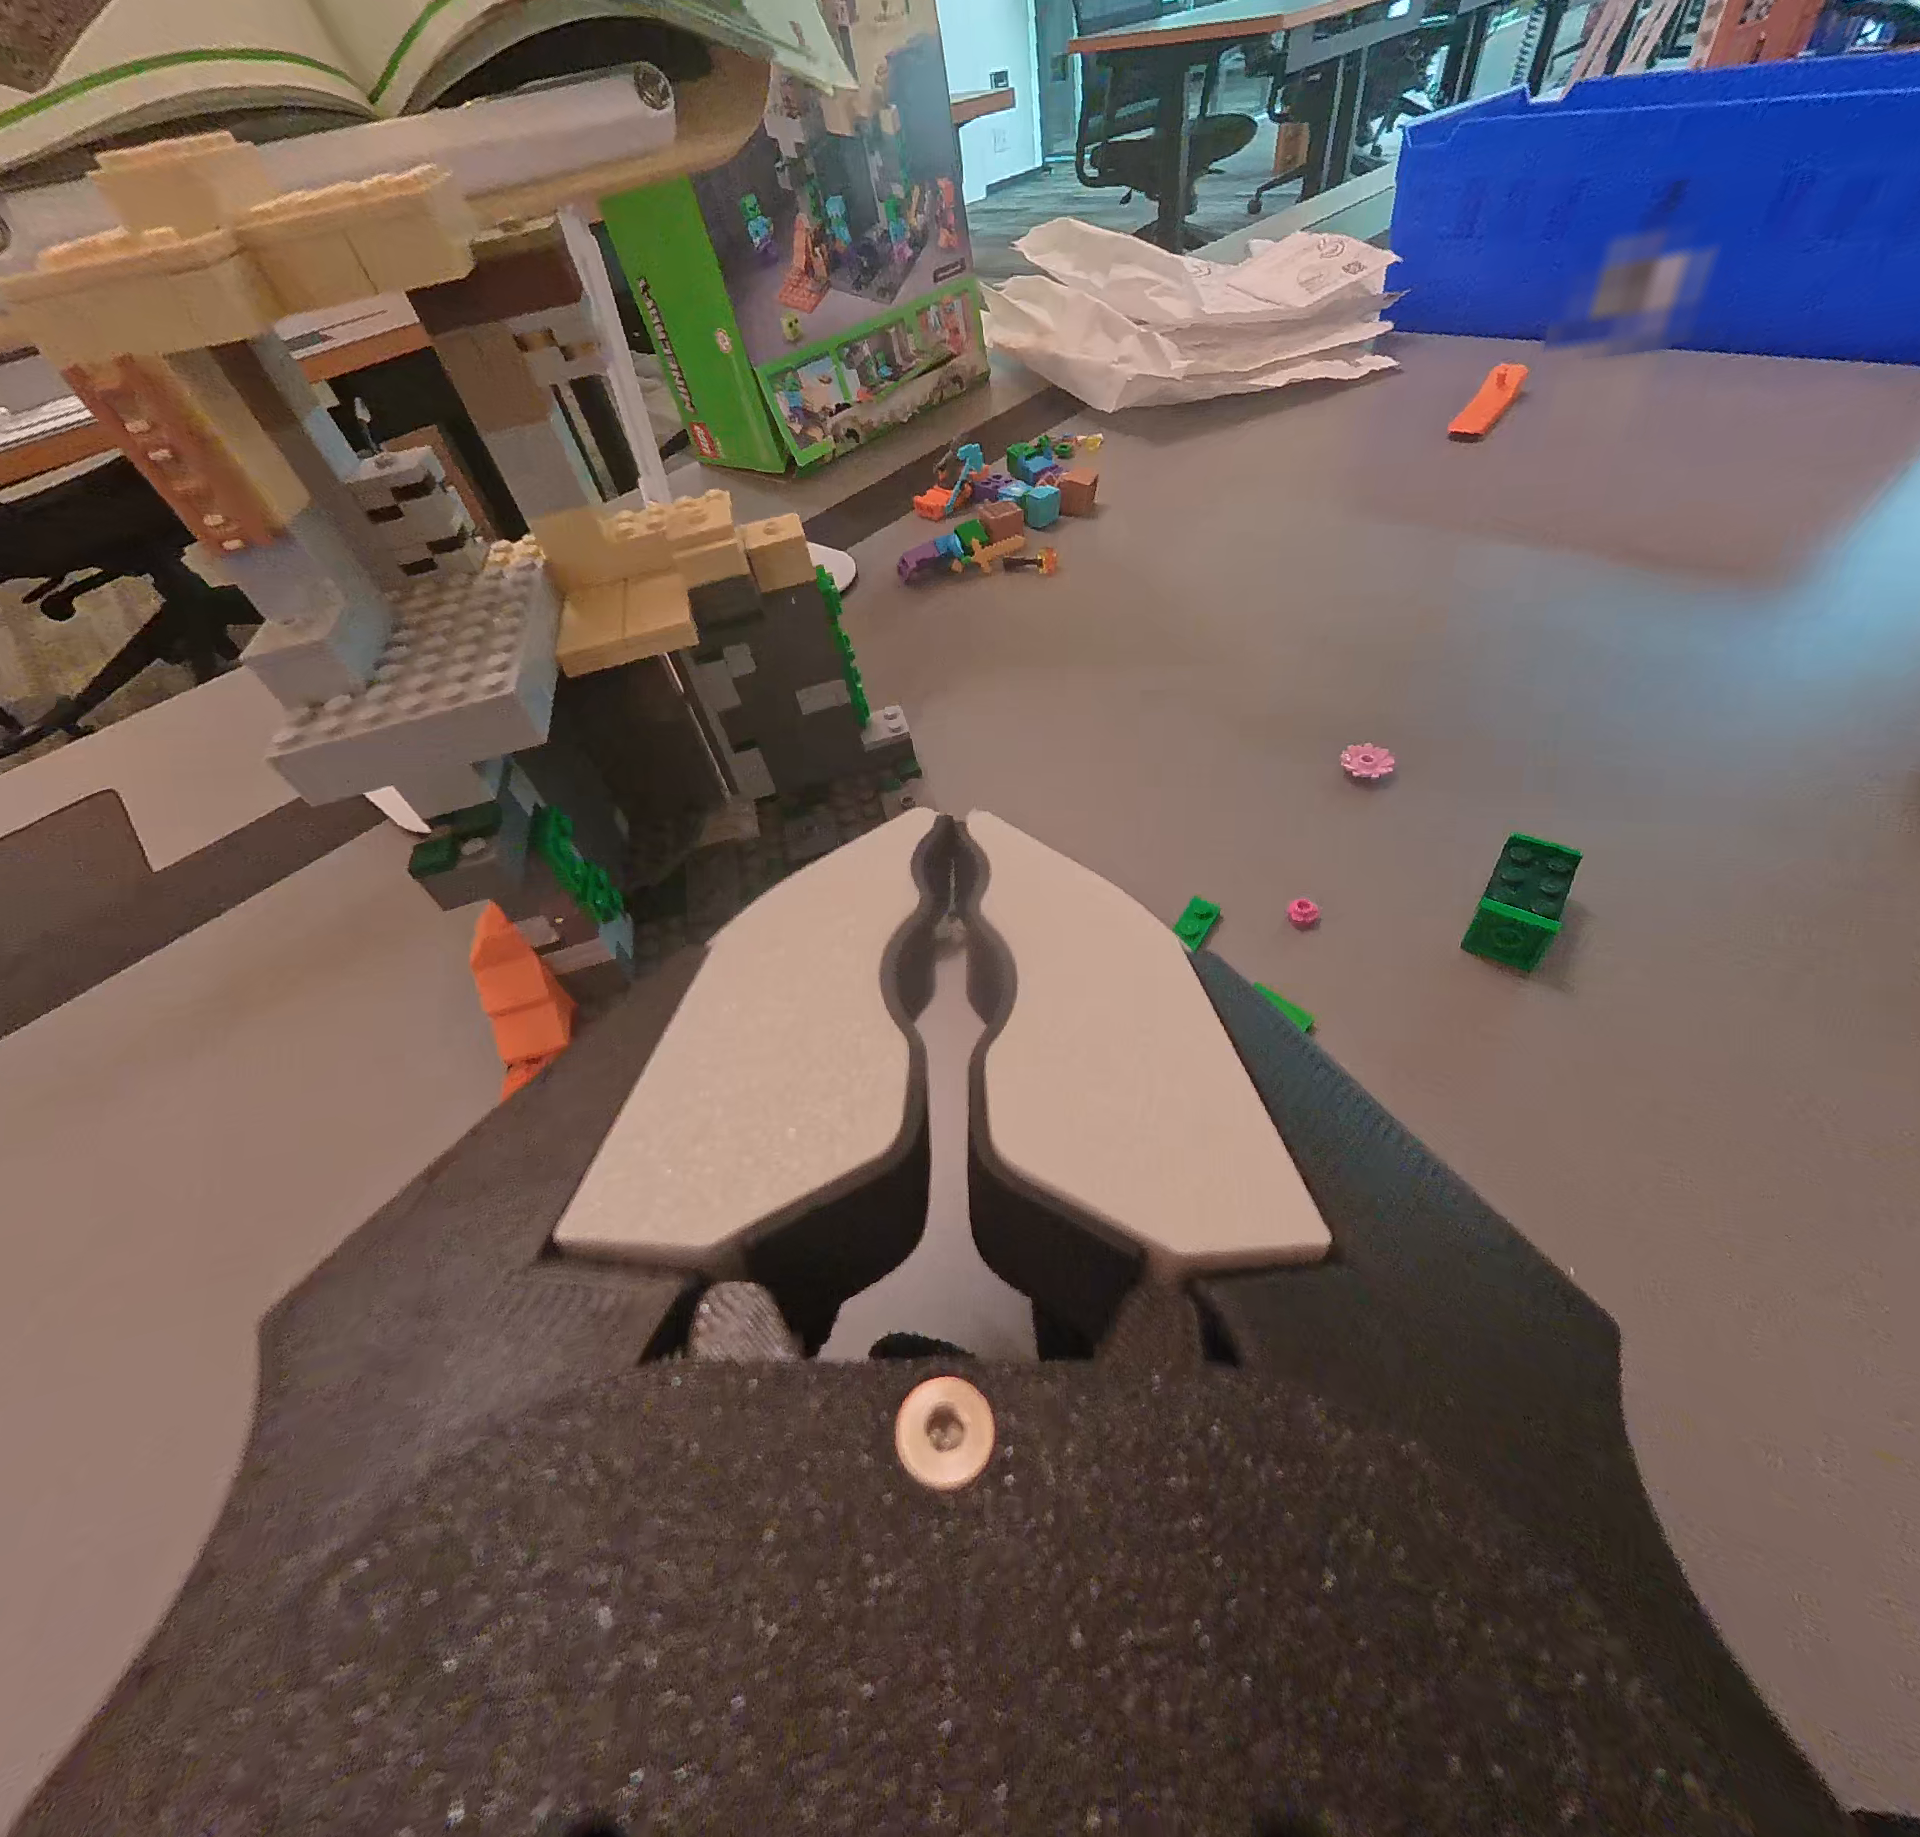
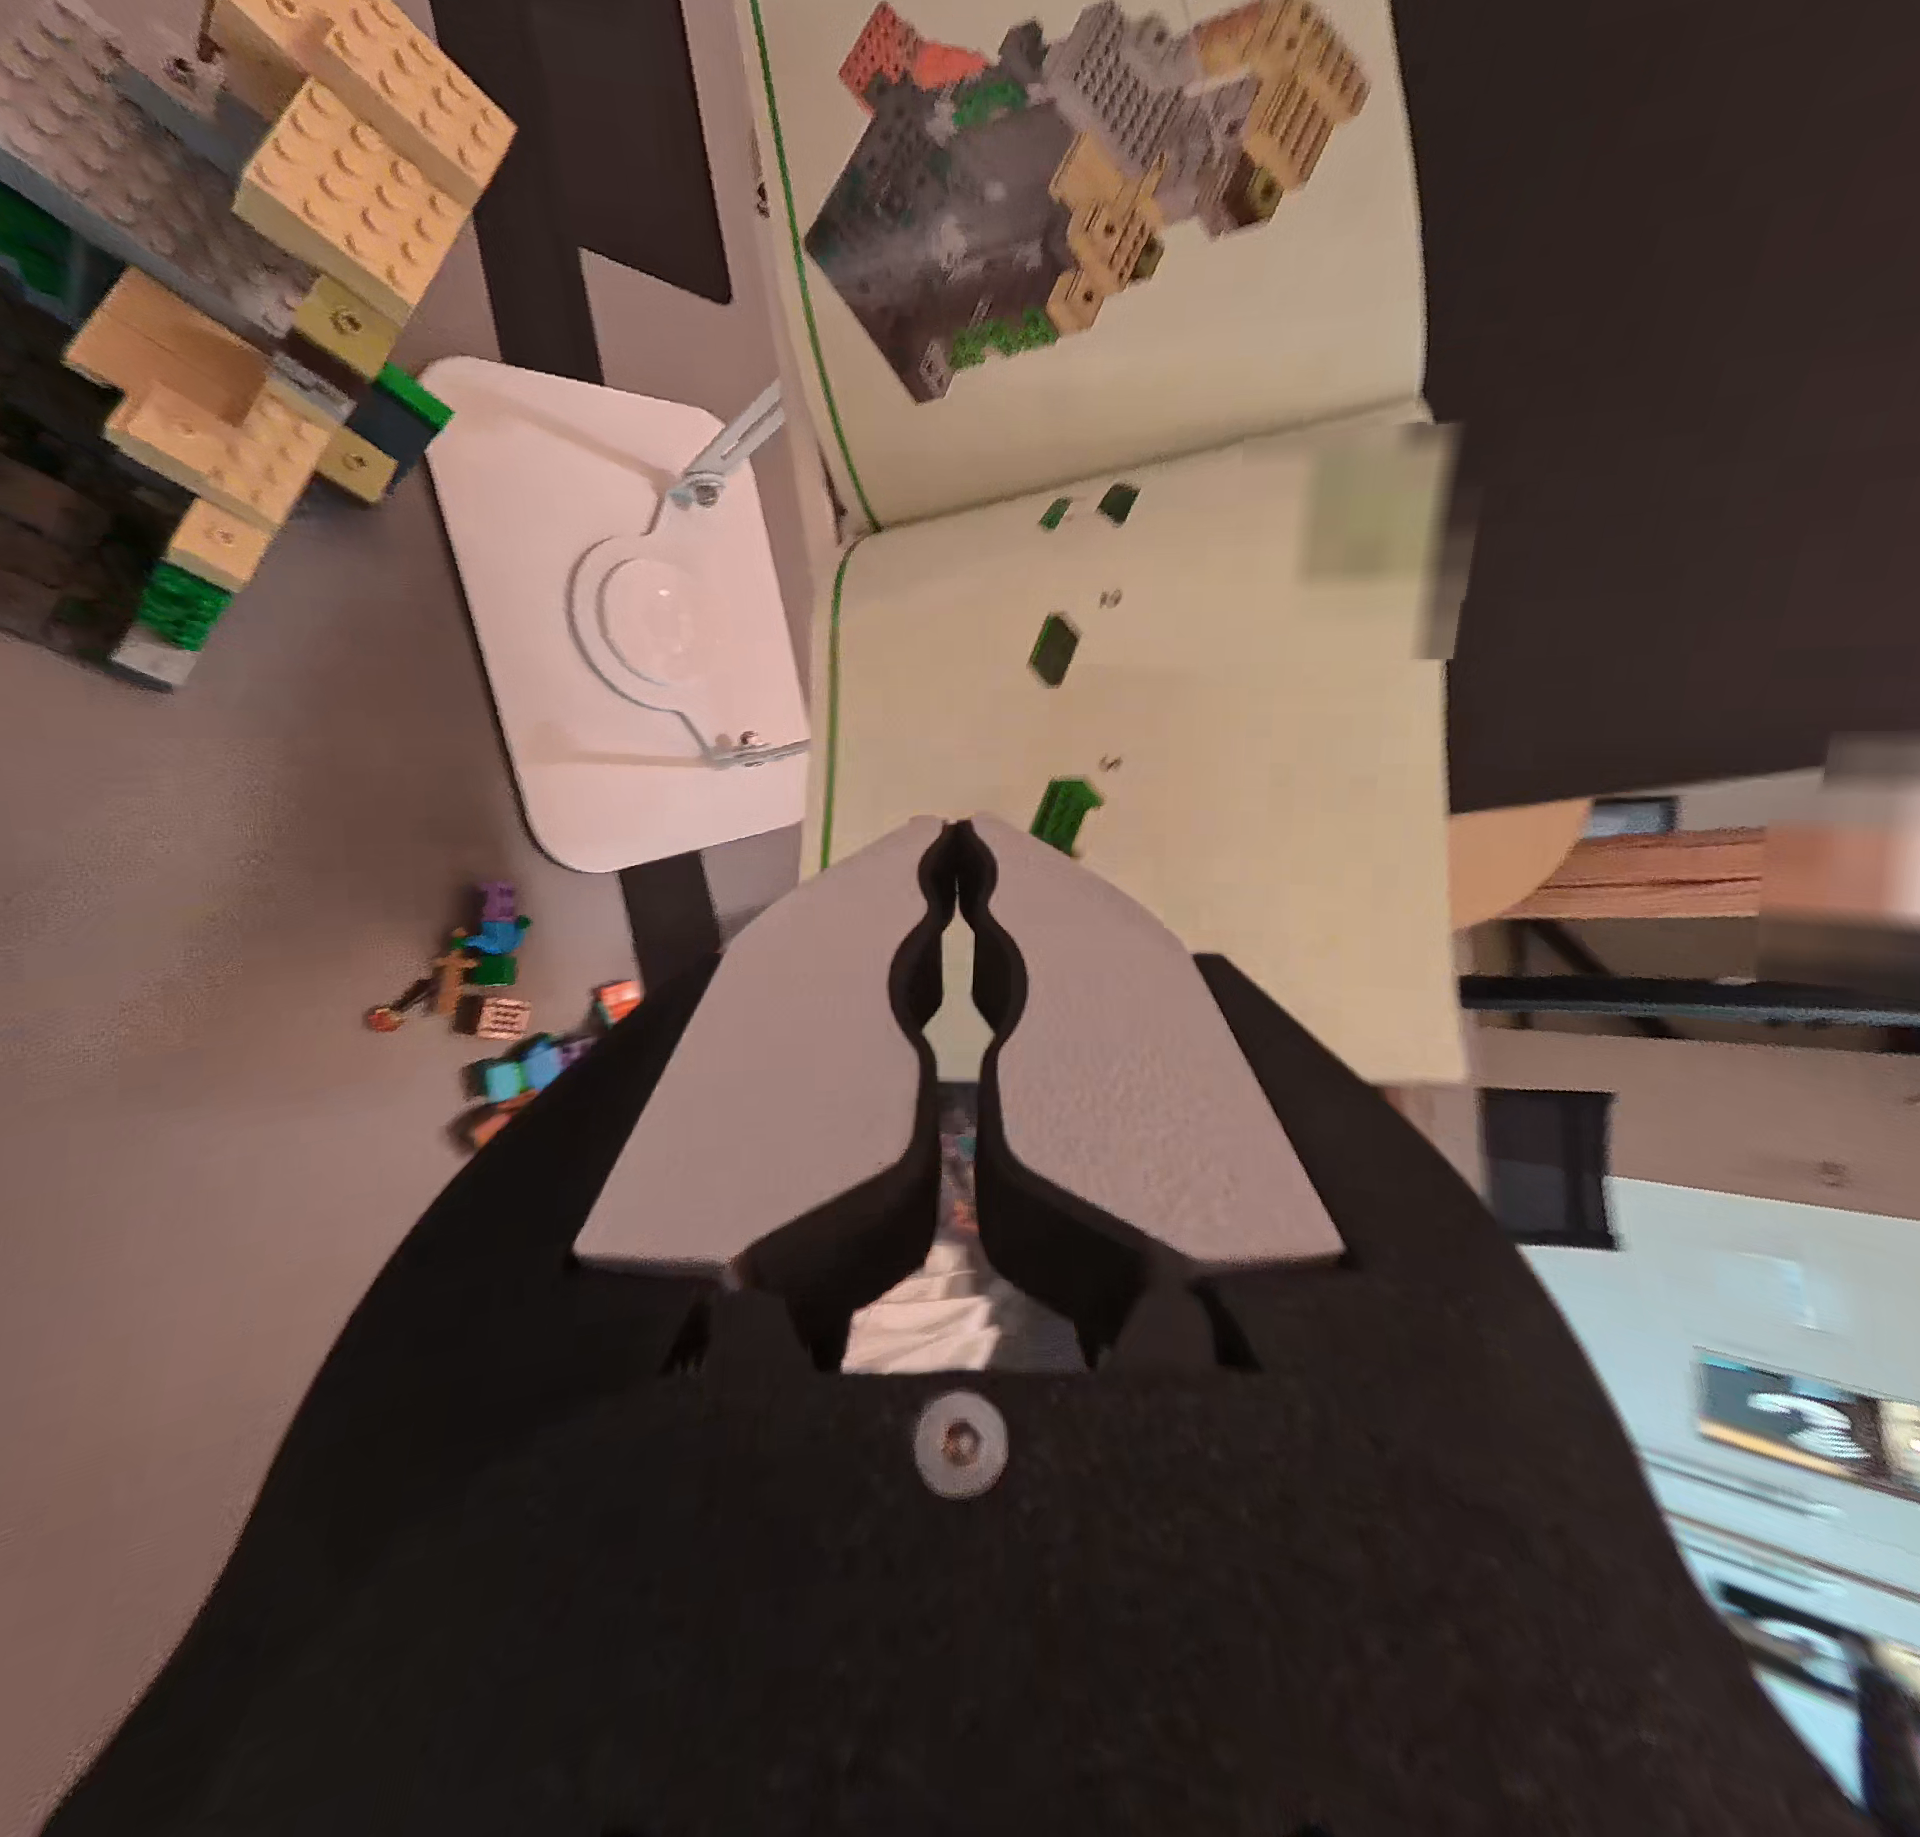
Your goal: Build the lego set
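The partly built lego model [image 1: 582, 665], with tan, grey and dark bricks and green trim, stands on the grey table at the left. My left gripper [image 1: 951, 833] is shut, its tips low at the model's dark base, with nothing visibly held. Loose pieces lie to its right: a green brick stack [image 1: 1522, 899], a small green plate [image 1: 1197, 923], a pink flower [image 1: 1366, 761] and a small pink stud [image 1: 1302, 912]. My right gripper [image 2: 954, 829] is shut and empty, held high over the open instruction booklet [image 2: 1143, 644]. The model [image 2: 260, 229] shows at the upper left there.
The lego box [image 1: 821, 281], white paper bags [image 1: 1184, 322], a blue bin [image 1: 1662, 208] and an orange brick separator [image 1: 1488, 400] lie at the back. A pile of minifigures and small pieces [image 1: 997, 509] sits mid-table. The booklet stand's white base [image 2: 623, 603] is beside the model. My hands' fingertips stand some 30 cm from each other. The small green plate [image 1: 1197, 923] is about 10 cm from my left fingertips and 35 cm from my right. Measured from the fingertips, the small pink stud [image 1: 1302, 912] is 12 cm or so from the left gripper and 35 cm from the right.
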`<state>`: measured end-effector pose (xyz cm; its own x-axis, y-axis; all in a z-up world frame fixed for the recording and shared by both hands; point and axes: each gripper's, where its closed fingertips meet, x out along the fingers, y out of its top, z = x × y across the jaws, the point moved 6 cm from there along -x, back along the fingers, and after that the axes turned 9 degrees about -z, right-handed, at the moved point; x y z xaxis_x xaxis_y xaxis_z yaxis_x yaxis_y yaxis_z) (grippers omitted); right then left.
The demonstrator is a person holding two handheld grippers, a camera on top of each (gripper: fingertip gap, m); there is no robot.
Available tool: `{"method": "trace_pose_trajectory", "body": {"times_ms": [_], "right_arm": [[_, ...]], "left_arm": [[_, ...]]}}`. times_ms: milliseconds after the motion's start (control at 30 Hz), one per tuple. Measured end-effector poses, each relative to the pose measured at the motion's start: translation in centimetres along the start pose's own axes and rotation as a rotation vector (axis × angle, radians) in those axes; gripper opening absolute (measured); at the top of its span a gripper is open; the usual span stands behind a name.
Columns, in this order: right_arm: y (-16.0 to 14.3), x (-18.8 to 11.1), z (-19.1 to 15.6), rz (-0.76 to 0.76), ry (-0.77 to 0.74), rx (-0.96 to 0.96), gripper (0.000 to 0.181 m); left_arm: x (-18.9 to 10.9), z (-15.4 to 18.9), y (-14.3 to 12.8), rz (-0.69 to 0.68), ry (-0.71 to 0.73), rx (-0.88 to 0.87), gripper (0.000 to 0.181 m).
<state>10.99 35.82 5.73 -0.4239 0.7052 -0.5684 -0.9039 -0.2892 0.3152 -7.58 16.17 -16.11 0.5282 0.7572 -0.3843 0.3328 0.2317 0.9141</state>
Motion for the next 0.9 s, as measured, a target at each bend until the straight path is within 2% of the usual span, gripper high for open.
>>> {"method": "trace_pose_trajectory", "body": {"times_ms": [200, 400, 567, 600, 633, 700, 900], "right_arm": [[4.9, 0.7, -0.3, -0.055, -0.018, -0.145, 0.000], [4.8, 2.0, -0.5, -0.070, 0.012, -0.126, 0.000], [2.3, 3.6, -1.1, -0.039, 0.017, -0.044, 0.000], [1.6, 3.9, -1.3, -0.019, 0.034, -0.013, 0.009], [0.9, 4.3, -1.5, -0.005, 0.051, 0.028, 0.031], [-1.0, 5.2, -1.9, -0.011, 0.067, 0.090, 0.042], [-6.8, 8.9, -3.8, -0.048, -0.109, 0.008, 0.036]], "left_arm": [[0.0, 0.1, 0.0, -0.001, 0.003, 0.013, 0.000], [0.0, 0.2, 0.1, 0.003, -0.001, 0.023, 0.000], [0.0, 0.2, 0.2, 0.004, 0.007, 0.030, 0.000], [0.0, 0.2, 0.2, 0.004, 0.005, 0.029, 0.000], [0.0, 0.3, 0.1, 0.002, 0.003, 0.029, 0.000], [0.1, 0.3, 0.1, -0.003, 0.002, 0.032, 0.000], [0.1, 0.3, 0.0, -0.004, -0.002, 0.025, 0.000]]}}
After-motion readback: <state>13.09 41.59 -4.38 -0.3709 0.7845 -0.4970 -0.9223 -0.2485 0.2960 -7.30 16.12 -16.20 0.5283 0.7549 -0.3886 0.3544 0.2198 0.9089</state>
